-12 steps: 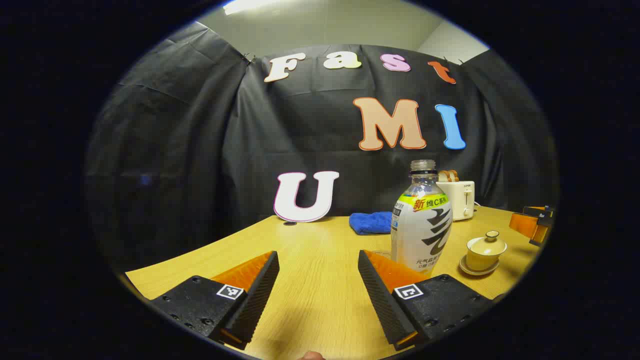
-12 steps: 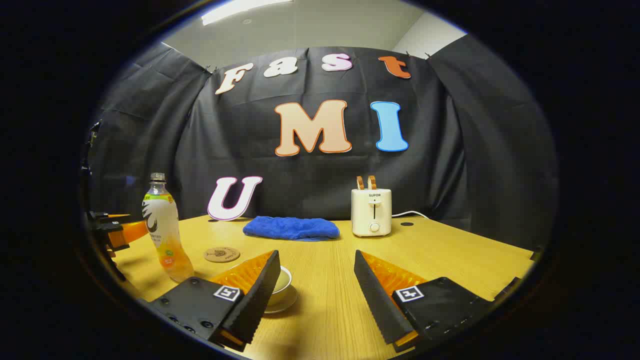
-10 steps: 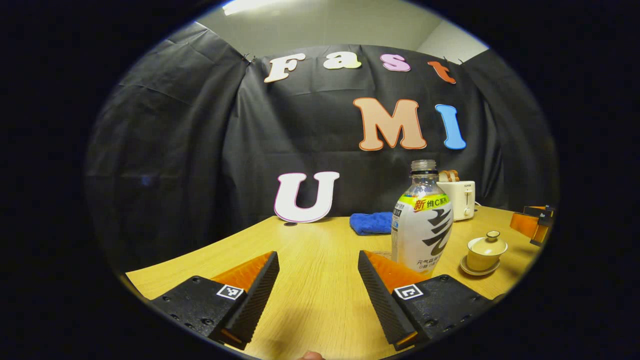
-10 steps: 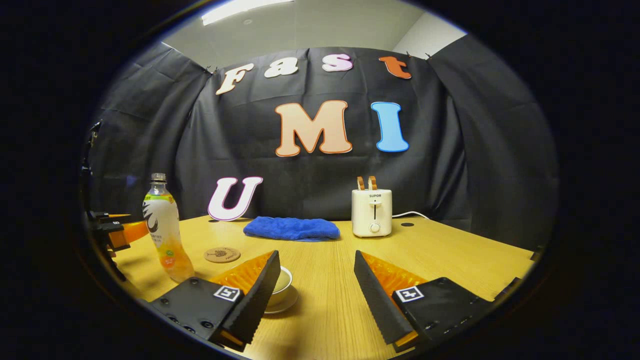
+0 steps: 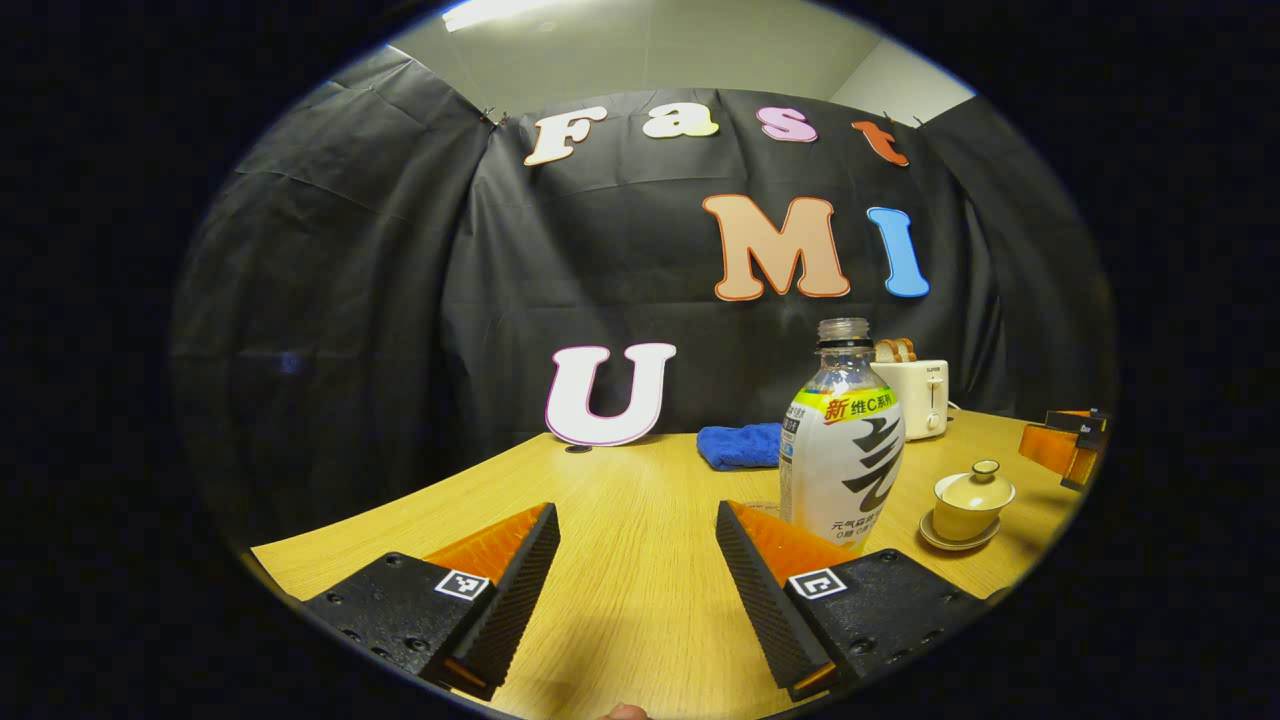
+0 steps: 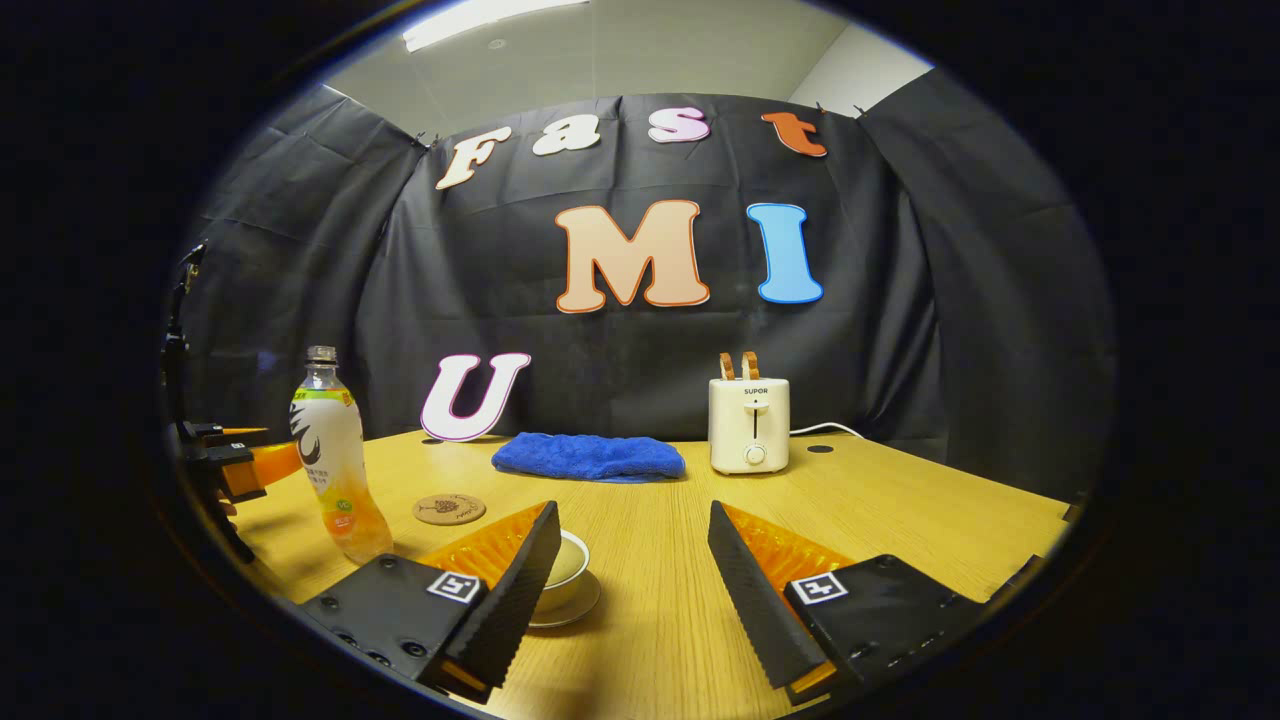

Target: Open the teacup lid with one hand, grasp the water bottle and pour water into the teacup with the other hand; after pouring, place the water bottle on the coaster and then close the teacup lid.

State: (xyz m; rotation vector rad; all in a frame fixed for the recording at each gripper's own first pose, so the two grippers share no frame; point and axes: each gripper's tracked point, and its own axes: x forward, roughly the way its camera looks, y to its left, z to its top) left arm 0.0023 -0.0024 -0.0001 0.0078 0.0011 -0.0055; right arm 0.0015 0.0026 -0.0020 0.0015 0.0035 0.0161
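The table (image 6: 900,500) is made of light wood. The water bottle (image 5: 842,440) is stood straight up on it, neck at the top, with no cap on. A label with big dark strokes is wrapped around it. The coaster (image 6: 448,509) is laid just beside the bottle, and the lidded teacup (image 5: 972,495) near it. The left gripper (image 5: 637,580) is held wide open and empty near the bottle. The right gripper (image 6: 634,580) is held wide open and empty too.

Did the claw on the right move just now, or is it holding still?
Yes, a little. In the right gripper view the toaster and blue cloth slid slightly rightward, so the open right claw turned or shifted slightly left, nearer the teacup.
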